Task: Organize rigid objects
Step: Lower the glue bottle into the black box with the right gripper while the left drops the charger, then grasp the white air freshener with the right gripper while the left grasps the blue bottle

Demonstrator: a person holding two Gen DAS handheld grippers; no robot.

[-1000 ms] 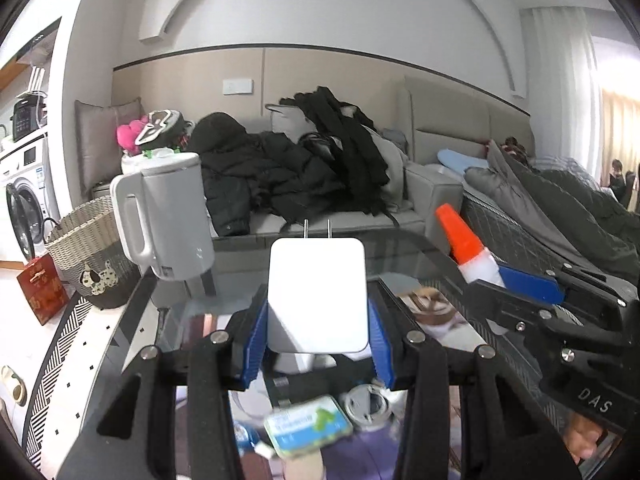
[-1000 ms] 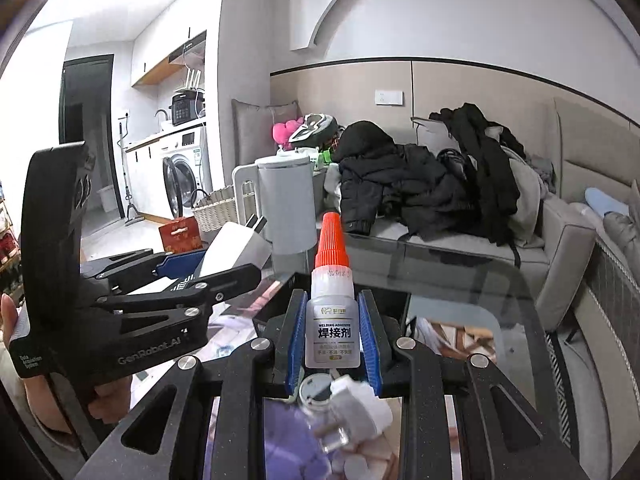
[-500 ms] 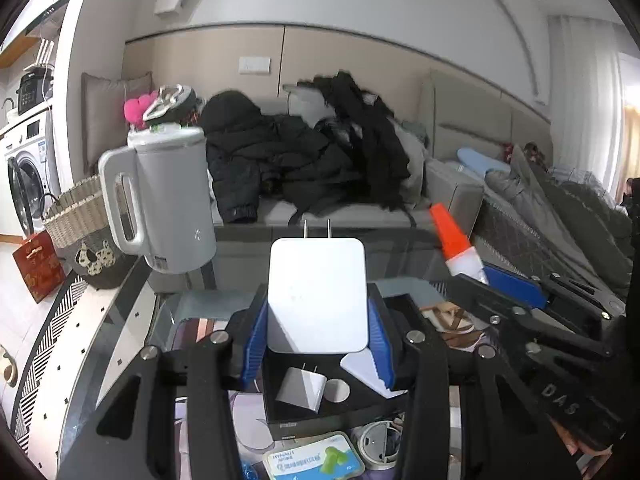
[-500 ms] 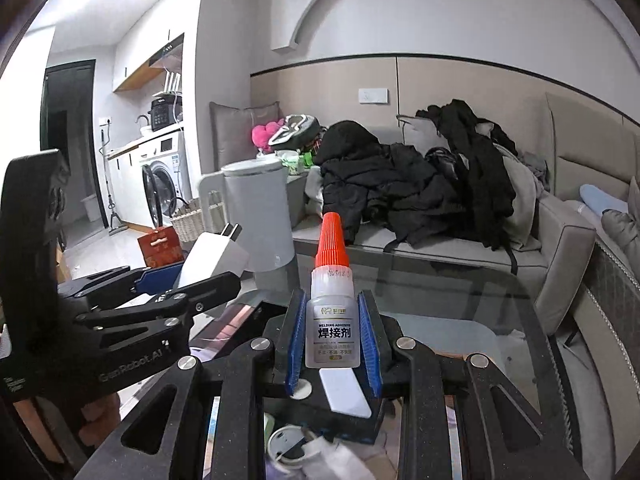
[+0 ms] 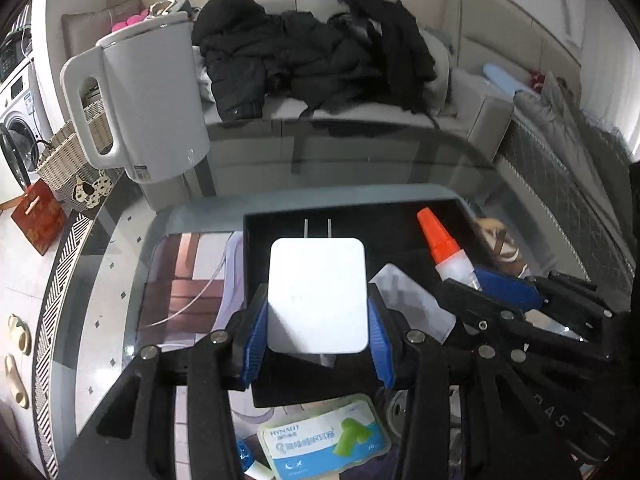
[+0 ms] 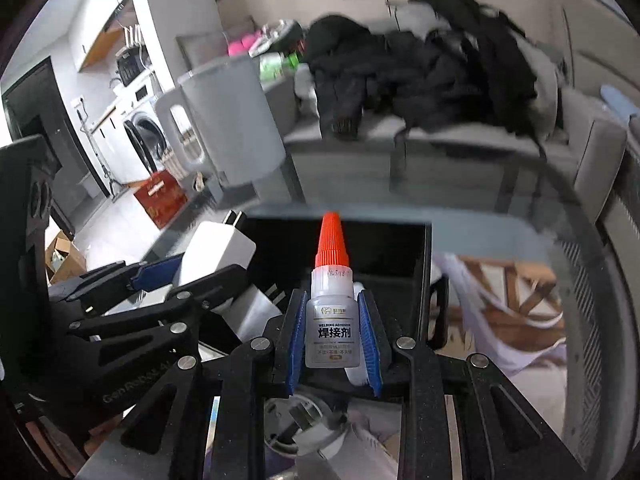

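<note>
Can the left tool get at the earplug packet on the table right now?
Probably not as things stand: the left tool is shut on the white charger, so its fingers are full. The earplug packet lies uncovered on the glass table, below the fingers.

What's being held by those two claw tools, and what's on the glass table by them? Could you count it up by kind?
White plug chargers: 1, the charger in the left gripper
Glue bottles: 1, the orange-capped glue bottle in the right gripper
Black trays: 1, the tray
White kettles: 1, the kettle
Total: 4
</note>
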